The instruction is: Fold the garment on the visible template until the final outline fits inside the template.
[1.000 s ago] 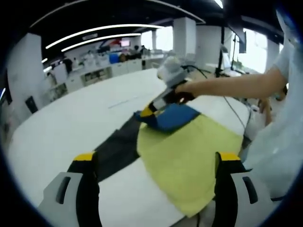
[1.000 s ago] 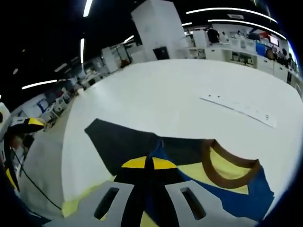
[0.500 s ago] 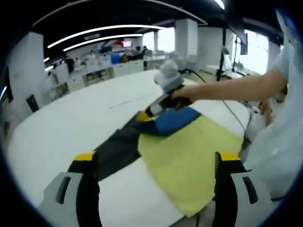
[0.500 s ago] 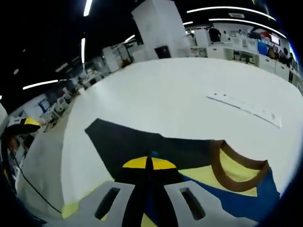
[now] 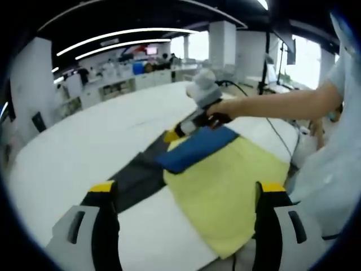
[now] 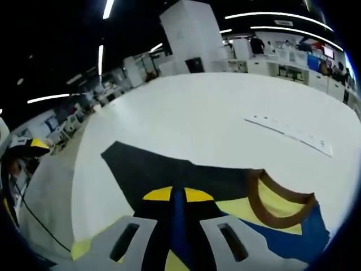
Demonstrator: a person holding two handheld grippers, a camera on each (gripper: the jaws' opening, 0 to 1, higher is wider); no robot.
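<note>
Blue cloth (image 5: 194, 148) in outstretched right gripper (image 5: 171, 135)

garment (image 5: 225, 180) on table (image 5: 73, 147) | template (image 6: 146, 169) under garment

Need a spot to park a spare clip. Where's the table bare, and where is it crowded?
Free: the white table beyond the black template, up to the paper strip; also the table left of the template in the left gripper view. Crowded: around the garment, where the right claw grips its blue fold, the person's arm alongside.
</note>
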